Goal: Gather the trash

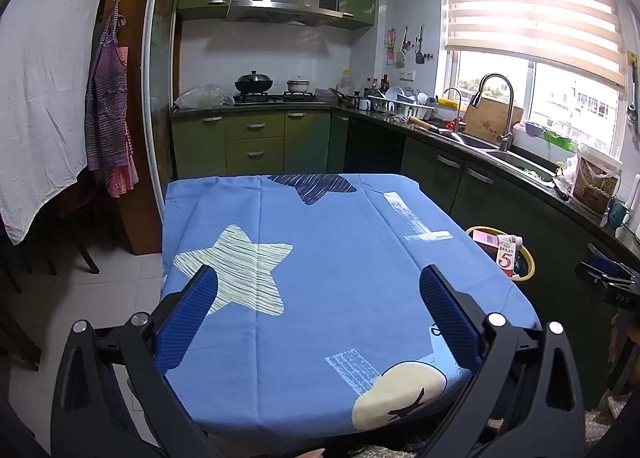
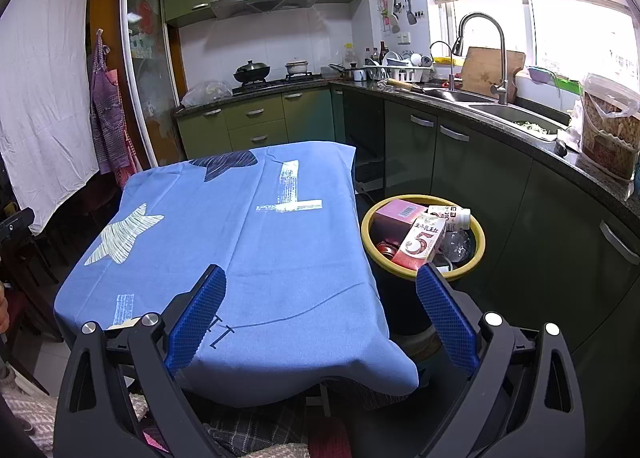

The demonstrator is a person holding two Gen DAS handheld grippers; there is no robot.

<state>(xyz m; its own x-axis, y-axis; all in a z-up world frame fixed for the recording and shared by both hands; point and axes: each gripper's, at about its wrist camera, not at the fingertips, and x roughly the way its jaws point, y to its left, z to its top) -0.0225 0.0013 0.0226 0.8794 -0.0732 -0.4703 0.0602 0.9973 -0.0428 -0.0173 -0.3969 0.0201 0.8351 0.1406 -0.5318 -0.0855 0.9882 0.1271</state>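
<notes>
A kitchen table under a blue star-print tablecloth (image 1: 320, 258) lies bare of litter, and both hand-held grippers hover above its near edge — the left gripper (image 1: 318, 286) and the right gripper (image 2: 320, 288) each with blue fingers spread wide and nothing between them. The trash sits in a yellow-rimmed bin (image 2: 478, 248) on the floor just beside the table's right side — a pink box (image 2: 400, 211), a milk carton (image 2: 426, 240) and a white bottle (image 2: 452, 214) piled inside, so collecting looks essentially finished.

Table (image 1: 320, 258) under a blue star-print cloth (image 2: 240, 242) (bare), bin (image 2: 478, 246) on floor beside
</notes>
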